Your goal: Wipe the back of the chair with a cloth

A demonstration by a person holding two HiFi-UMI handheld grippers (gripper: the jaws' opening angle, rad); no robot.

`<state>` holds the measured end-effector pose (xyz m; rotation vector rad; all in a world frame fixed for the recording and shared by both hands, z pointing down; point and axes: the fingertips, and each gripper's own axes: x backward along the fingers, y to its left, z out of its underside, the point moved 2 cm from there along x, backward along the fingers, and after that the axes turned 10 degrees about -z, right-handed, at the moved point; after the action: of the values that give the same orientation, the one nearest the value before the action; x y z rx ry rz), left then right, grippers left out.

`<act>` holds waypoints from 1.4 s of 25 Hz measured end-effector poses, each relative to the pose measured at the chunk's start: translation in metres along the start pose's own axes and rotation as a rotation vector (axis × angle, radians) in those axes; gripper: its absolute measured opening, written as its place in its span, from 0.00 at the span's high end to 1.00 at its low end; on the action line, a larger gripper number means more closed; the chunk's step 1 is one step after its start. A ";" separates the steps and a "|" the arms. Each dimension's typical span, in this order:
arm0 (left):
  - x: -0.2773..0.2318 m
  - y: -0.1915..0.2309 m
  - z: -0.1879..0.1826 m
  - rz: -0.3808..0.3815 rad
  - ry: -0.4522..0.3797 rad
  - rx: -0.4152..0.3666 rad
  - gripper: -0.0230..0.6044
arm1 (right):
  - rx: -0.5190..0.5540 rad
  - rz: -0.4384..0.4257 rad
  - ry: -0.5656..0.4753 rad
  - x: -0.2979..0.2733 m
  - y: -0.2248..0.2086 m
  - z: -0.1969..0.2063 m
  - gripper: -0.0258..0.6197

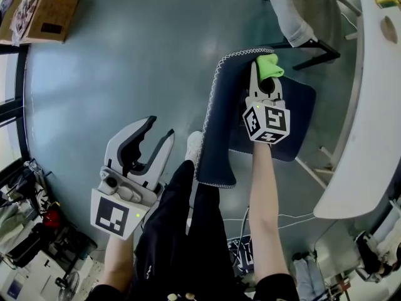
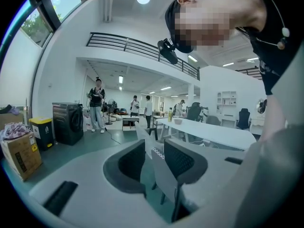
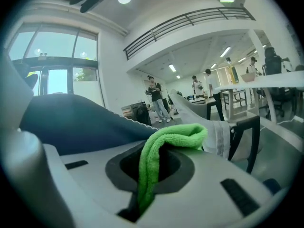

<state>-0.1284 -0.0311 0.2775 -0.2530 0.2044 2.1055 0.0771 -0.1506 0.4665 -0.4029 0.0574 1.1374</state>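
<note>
A dark navy chair (image 1: 219, 118) with white stitching along its edge stands just in front of me. Its backrest top shows as a blue swell (image 3: 76, 118) at the left of the right gripper view. My right gripper (image 1: 267, 79) is over the seat side of the backrest top, shut on a bright green cloth (image 1: 269, 66). The cloth (image 3: 166, 141) is folded and pinched between the jaws. My left gripper (image 1: 150, 140) hangs to the left of the chair, apart from it, open and holding nothing (image 2: 154, 163).
A white table (image 1: 369, 105) runs along the right, with a grey chair (image 1: 301, 11) beyond the navy one. A cardboard box (image 1: 44, 11) sits at the far left, clutter at the lower left. My black-trousered legs (image 1: 188, 231) are below. People (image 2: 97, 103) stand far off.
</note>
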 end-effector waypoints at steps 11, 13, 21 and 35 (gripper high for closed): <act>-0.007 -0.007 -0.001 -0.004 -0.030 0.005 0.76 | 0.179 -0.148 -0.014 0.010 0.057 -0.026 0.93; -0.003 -0.008 -0.001 -0.005 -0.029 0.004 0.76 | 0.189 -0.163 -0.020 0.014 0.066 -0.030 0.93; 0.006 -0.009 -0.005 -0.010 -0.046 0.005 0.76 | 0.229 -0.202 -0.048 0.025 0.093 -0.044 0.93; 0.008 -0.011 -0.004 -0.006 -0.052 0.007 0.76 | 0.280 -0.272 -0.109 0.047 0.127 -0.064 0.93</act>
<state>-0.1230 -0.0198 0.2710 -0.1943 0.1802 2.1029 -0.0059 -0.0864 0.3596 -0.0943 0.0633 0.8659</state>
